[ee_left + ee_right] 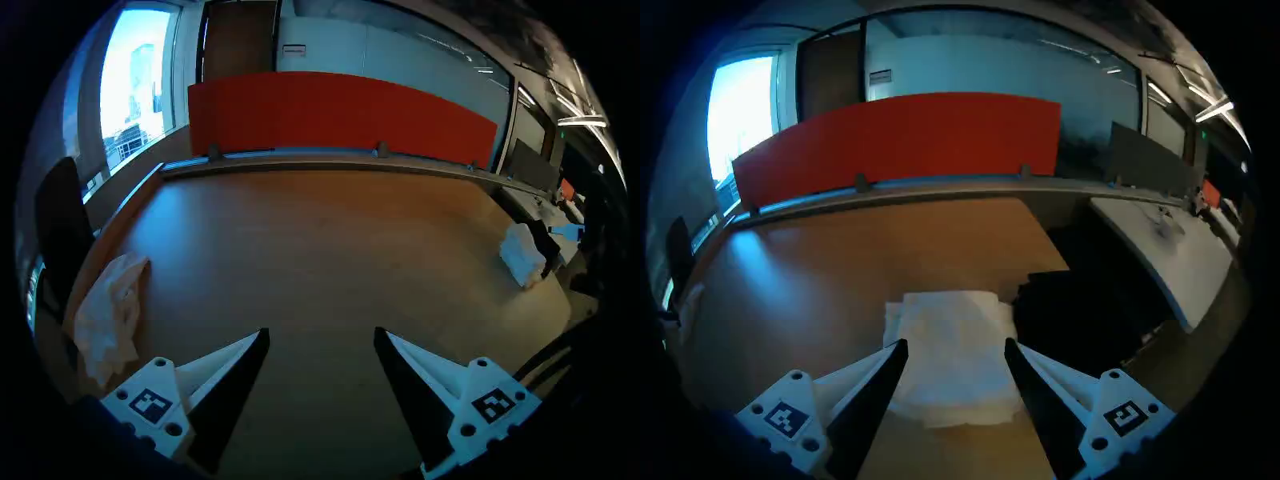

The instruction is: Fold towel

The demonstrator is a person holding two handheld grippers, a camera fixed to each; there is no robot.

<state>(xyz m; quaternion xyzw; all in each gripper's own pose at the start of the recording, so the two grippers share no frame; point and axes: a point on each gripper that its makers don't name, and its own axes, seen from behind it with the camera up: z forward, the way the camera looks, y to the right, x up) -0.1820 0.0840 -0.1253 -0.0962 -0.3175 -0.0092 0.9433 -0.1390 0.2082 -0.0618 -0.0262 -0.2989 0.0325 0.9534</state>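
A folded white towel (pixel 952 364) lies flat on the wooden table (pixel 840 264), close to the table's right edge. My right gripper (pixel 955 342) hovers over it, open, one finger on each side of the towel and neither pressing on it. The left gripper view catches that same towel (pixel 522 254) far off at the right, with a dark gripper body (pixel 558 238) beside it. My left gripper (pixel 321 331) is open above bare tabletop (pixel 320 240), holding nothing. A crumpled white towel (pixel 108 316) sits at the table's left edge, left of my left fingers.
A red partition (pixel 336 112) on a grey rail runs along the table's far side. A dark chair (pixel 60 224) stands at the left by a bright window (pixel 136 88). Right of the table is a dark gap, then a white desk (pixel 1168 256).
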